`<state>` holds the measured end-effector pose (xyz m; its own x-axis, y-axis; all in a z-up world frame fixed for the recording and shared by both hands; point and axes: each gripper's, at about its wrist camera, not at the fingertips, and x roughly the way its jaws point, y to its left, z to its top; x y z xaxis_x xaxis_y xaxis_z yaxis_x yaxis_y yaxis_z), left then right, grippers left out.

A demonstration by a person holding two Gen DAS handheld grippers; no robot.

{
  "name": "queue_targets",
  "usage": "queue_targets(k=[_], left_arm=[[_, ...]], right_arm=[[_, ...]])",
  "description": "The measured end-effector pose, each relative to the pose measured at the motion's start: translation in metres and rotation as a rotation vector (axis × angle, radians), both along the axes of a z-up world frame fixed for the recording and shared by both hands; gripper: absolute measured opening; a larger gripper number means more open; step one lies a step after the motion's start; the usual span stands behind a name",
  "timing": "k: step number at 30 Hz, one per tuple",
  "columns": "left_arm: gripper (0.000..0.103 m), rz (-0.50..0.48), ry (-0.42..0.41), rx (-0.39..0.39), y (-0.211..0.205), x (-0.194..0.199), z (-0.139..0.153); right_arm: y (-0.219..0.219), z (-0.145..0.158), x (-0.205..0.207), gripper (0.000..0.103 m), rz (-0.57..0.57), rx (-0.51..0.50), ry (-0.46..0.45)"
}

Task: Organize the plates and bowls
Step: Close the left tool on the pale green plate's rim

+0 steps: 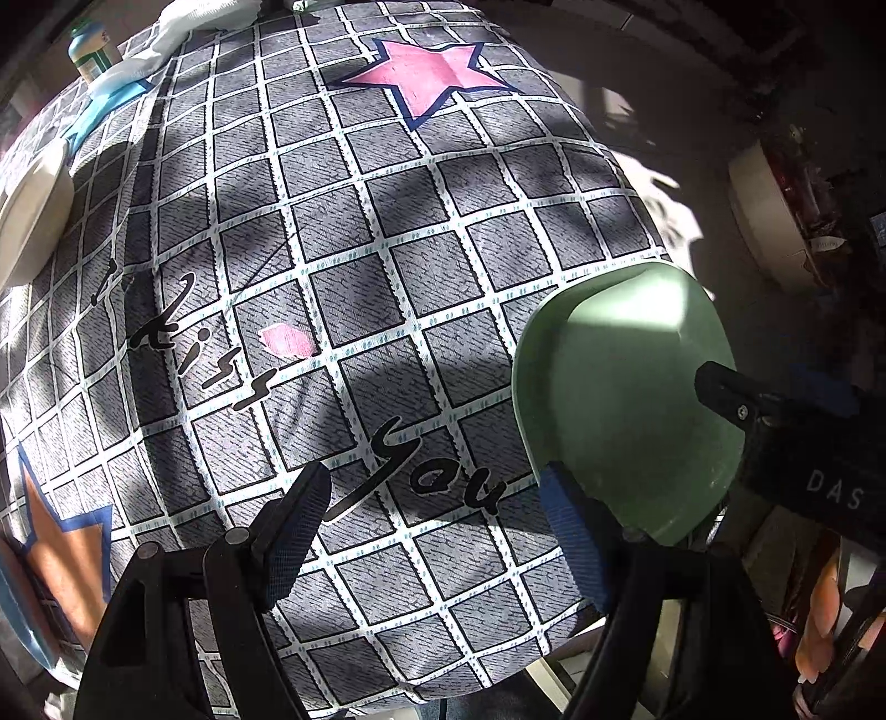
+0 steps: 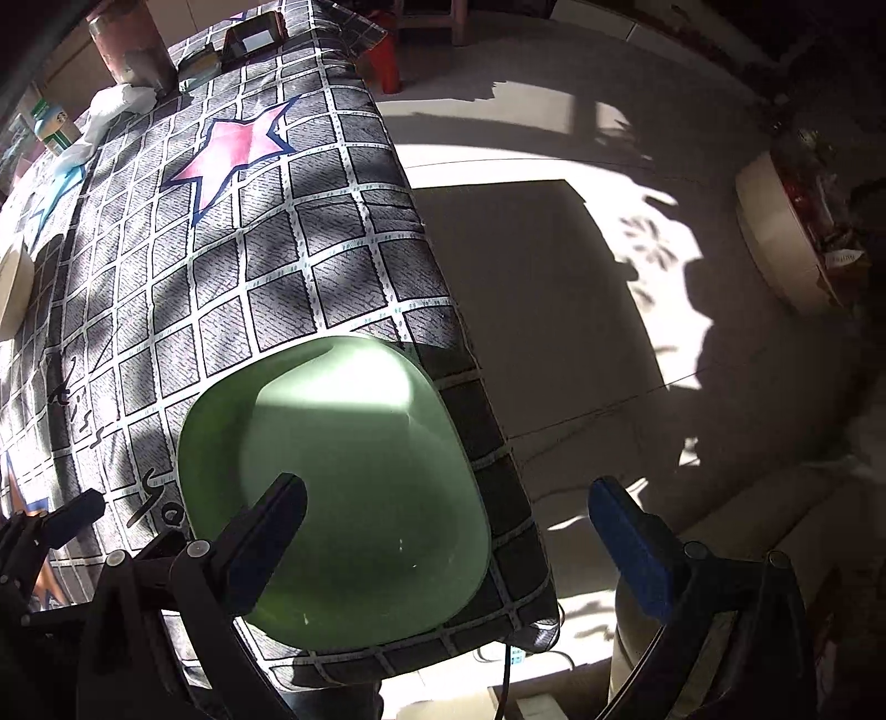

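Observation:
A green squarish plate (image 2: 343,487) lies on the checked tablecloth (image 2: 232,266) at the table's near right corner; it also shows in the left wrist view (image 1: 626,399). My right gripper (image 2: 448,531) is open, its jaws wide apart, hovering over the plate; its left finger (image 2: 266,531) is above the plate and its right finger (image 2: 631,548) hangs past the table edge. My left gripper (image 1: 437,526) is open and empty over the cloth, just left of the plate. A white dish (image 1: 33,216) sits at the table's left edge.
A bottle (image 1: 91,50) and white crumpled plastic (image 1: 210,16) stand at the far end, with a brown canister (image 2: 130,47) and a small box (image 2: 255,33). The floor (image 2: 554,277) lies right of the table; a round white object (image 2: 775,232) stands on it.

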<state>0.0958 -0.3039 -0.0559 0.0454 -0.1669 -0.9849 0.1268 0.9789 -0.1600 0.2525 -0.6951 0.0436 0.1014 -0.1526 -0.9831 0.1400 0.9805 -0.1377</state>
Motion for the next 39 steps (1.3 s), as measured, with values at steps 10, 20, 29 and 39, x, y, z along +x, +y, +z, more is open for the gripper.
queue_targets(k=[10, 20, 29, 39], left_arm=[[0.081, 0.011, 0.035, 0.042, -0.028, 0.015, -0.025], [0.081, 0.028, 0.037, 0.059, 0.000, 0.012, -0.020], [0.081, 0.070, 0.055, 0.061, 0.041, -0.002, -0.011], [0.081, 0.143, 0.041, 0.133, 0.119, -0.025, 0.007]], right_arm=[[-0.017, -0.027, 0.004, 0.103, 0.034, -0.027, 0.096], [-0.017, -0.063, 0.014, 0.103, 0.062, -0.001, 0.132], [-0.003, -0.080, 0.012, 0.103, 0.081, 0.044, 0.171], [0.053, -0.092, 0.015, 0.103, 0.175, 0.139, 0.192]])
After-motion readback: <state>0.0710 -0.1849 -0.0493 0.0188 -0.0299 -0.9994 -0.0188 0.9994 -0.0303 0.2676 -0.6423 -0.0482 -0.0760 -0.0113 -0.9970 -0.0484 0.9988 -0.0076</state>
